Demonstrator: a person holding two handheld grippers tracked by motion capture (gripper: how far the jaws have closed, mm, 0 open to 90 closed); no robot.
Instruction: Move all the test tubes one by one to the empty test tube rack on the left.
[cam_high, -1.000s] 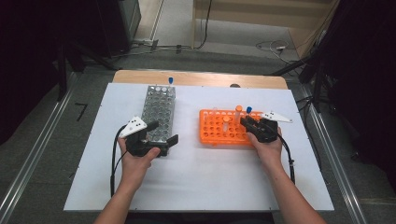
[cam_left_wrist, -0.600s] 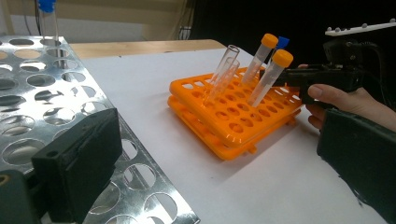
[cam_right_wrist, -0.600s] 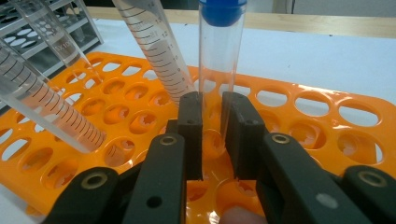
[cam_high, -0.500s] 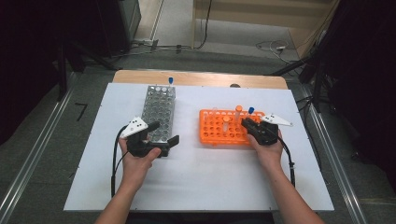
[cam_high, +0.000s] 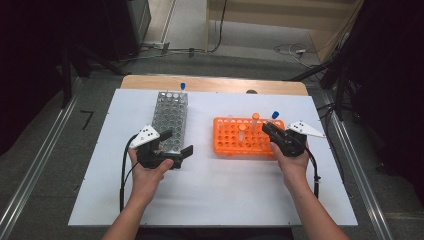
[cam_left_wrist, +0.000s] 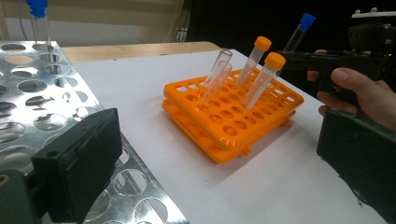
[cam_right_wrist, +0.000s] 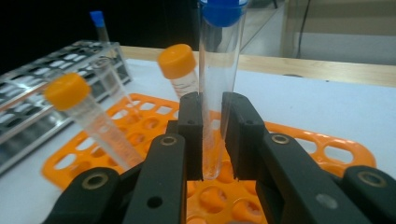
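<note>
My right gripper is shut on a clear tube with a blue cap at the right end of the orange rack. In the right gripper view its pads pinch the blue-capped tube upright, with the tube's bottom just above the orange rack's holes. Two orange-capped tubes and an uncapped clear one lean in that rack. My left gripper stands open at the near right corner of the metal rack, holding nothing. Another blue-capped tube stands at that rack's far end.
Both racks sit on a white board over a wooden table. Metal rails run along the floor on both sides. The left gripper view shows the other hand with its gripper beyond the orange rack.
My right gripper has risen slightly with the blue-capped tube, lifting it out of the orange rack. My left hand has stayed put.
</note>
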